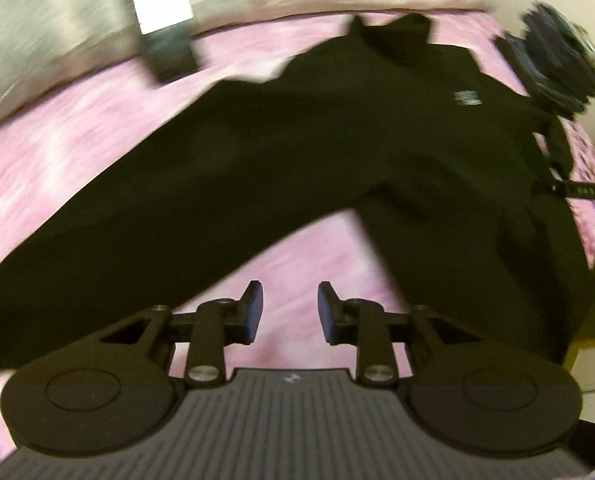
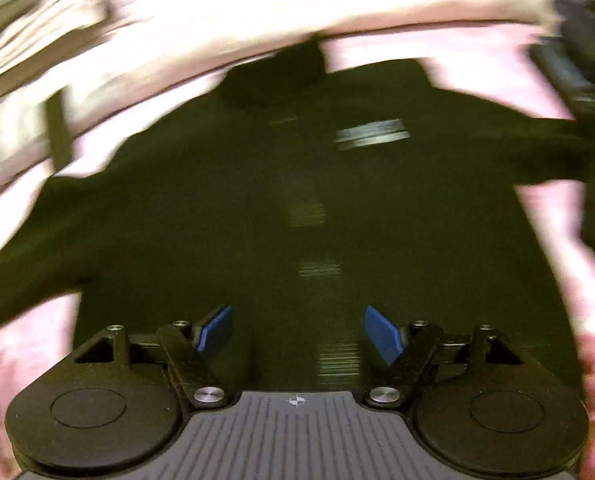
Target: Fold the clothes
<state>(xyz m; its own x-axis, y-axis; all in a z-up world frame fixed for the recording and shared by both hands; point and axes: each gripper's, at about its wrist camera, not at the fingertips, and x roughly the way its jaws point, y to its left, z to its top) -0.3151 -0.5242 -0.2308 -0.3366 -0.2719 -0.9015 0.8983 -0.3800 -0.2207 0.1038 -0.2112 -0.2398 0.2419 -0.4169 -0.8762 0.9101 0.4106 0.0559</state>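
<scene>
A black long-sleeved top (image 1: 337, 140) lies spread flat on a pink bed cover (image 1: 77, 132), collar at the far side and a small white logo (image 1: 466, 98) on its chest. One sleeve runs toward the lower left of the left wrist view. My left gripper (image 1: 290, 300) hovers over bare pink cover just below that sleeve, jaws apart with nothing between them. In the blurred right wrist view the same top (image 2: 297, 180) fills the middle. My right gripper (image 2: 297, 328) hangs above its lower front, jaws wide and holding nothing.
A dark box with a white label (image 1: 165, 28) lies at the far left on the cover. A heap of dark clothes (image 1: 557, 68) sits at the far right, also the heap (image 2: 585, 52). Pale bedding (image 2: 257, 8) borders the far side.
</scene>
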